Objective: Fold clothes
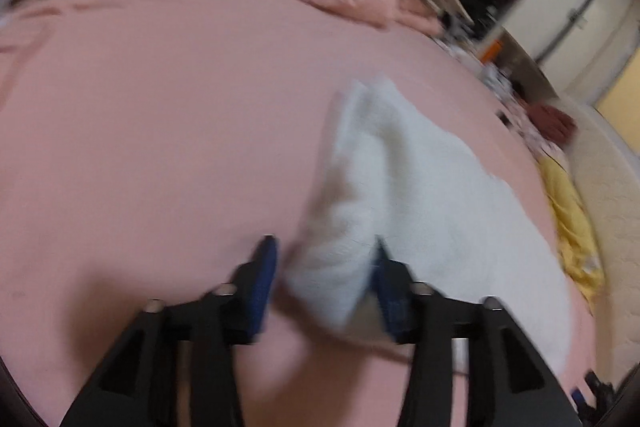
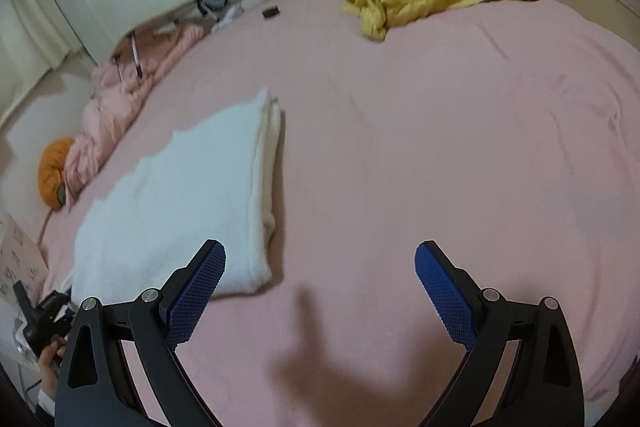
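On the pink bed (image 2: 440, 147) my white towel (image 2: 180, 195) lies folded flat, left of centre, its thick fold edge toward the middle. It looks soft, light and limp, so I judge a pinch at a corner through all layers is best. My left gripper (image 1: 324, 267) tilts down, jaws part open around a raised corner, pads not clearly pressing. My right gripper (image 2: 320, 291) hovers wide open, empty, just beside the near corner.
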The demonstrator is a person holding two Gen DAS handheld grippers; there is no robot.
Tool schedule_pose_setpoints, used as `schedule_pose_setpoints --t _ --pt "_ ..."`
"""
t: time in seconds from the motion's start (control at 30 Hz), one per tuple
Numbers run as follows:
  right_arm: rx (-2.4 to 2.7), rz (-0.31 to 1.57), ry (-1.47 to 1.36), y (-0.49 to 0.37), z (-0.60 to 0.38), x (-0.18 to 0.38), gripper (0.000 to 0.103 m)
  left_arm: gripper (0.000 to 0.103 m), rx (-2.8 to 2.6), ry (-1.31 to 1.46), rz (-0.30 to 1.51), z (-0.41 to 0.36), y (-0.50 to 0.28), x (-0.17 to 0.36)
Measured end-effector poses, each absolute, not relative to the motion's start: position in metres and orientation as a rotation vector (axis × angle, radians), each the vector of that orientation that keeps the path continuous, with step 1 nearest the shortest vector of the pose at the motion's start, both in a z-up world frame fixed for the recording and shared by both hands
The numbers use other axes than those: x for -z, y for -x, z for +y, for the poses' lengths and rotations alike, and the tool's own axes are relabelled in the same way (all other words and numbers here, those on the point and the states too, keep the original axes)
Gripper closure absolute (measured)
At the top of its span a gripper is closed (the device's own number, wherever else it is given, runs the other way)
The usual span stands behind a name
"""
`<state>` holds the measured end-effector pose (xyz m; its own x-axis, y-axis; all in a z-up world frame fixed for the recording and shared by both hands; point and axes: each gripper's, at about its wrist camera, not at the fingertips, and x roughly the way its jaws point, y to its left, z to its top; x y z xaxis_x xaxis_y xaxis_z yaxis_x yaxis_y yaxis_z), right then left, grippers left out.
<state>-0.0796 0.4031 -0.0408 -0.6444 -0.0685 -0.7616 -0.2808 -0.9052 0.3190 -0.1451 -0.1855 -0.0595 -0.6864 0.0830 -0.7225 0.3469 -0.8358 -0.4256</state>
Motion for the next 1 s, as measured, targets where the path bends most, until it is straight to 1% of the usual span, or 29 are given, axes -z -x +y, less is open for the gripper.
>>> schedule_pose_setpoints --t 0.03,0.13,0.17,0.2,0.23,0.27,0.3,0.37,0.47,0.5,0.57,0.63,0.7,0.73,0.77,0.8,0.83,0.87,0.93,0.97,1.0 --pt "-2.672 0.603 1.277 0.082 0.397 0.041 0.007 0.046 2.601 -1.132 0.803 -0.189 0.138 0.057" --pt "-2.736 0.495 1.298 0.093 0.368 0.033 0.007 0.046 2.644 -1.054 0.563 -0.171 0.136 0.024" --pt "-2.782 0.453 1.299 0.102 0.353 0.027 0.007 0.044 2.656 -1.029 0.481 -0.164 0.135 0.012" --pt "-2.826 0.402 1.297 0.111 0.338 0.022 0.007 0.03 2.713 -1.034 0.352 -0.144 0.145 0.0" --pt "-2.864 0.328 1.287 0.122 0.318 0.017 0.007 0.014 2.75 -1.059 0.268 -0.126 0.157 -0.004" --pt "-2.897 0.256 1.275 0.135 0.299 0.014 0.007 0.01 2.778 -1.08 0.229 -0.111 0.167 -0.007" --pt "-2.906 0.21 1.267 0.146 0.283 0.014 0.007 0.009 2.822 -1.112 0.214 -0.095 0.176 -0.006" --pt "-2.904 0.149 1.277 0.171 0.259 0.021 0.007 0.009 2.868 -1.28 0.222 -0.064 0.202 0.006" --pt "-2.823 0.121 1.36 0.201 0.244 0.047 0.007 0.008 2.786 -1.418 0.109 -0.045 0.218 0.039" --pt "-2.8 0.115 1.388 0.201 0.248 0.058 0.007 0.008 2.785 -1.409 0.085 -0.049 0.218 0.046" --pt "-2.775 0.091 1.421 0.2 0.255 0.076 0.007 0.008 2.815 -1.368 0.11 -0.066 0.202 0.044" --pt "-2.88 -0.003 1.32 0.176 0.26 0.076 0.007 0.008 2.822 -1.372 0.148 -0.084 0.204 0.042" --pt "-2.902 -0.059 1.295 0.158 0.264 0.075 0.007 0.008 2.802 -1.345 0.113 -0.101 0.2 0.042" --pt "-2.895 -0.053 1.297 0.153 0.268 0.072 0.007 0.007 2.711 -1.338 0.03 -0.11 0.209 0.043" --pt "-2.869 -0.057 1.301 0.148 0.271 0.068 0.007 0.007 2.661 -1.346 0.027 -0.12 0.204 0.043" --pt "-2.834 -0.071 1.294 0.146 0.272 0.065 0.007 0.007 2.651 -1.356 0.11 -0.133 0.199 0.041" --pt "-2.801 -0.083 1.283 0.143 0.273 0.06 0.007 0.008 2.655 -1.339 0.25 -0.144 0.186 0.038" --pt "-2.784 -0.084 1.264 0.14 0.271 0.055 0.007 0.008 2.655 -1.327 0.289 -0.148 0.182 0.035" --pt "-2.854 -0.041 1.252 0.138 0.266 0.045 0.007 0.008 2.707 -1.301 0.235 -0.138 0.174 0.032" --pt "-2.891 -0.041 1.256 0.139 0.259 0.042 0.007 0.008 2.733 -1.289 0.207 -0.132 0.17 0.03" --pt "-2.907 -0.082 1.266 0.142 0.251 0.043 0.007 0.008 2.759 -1.308 0.16 -0.122 0.169 0.034"
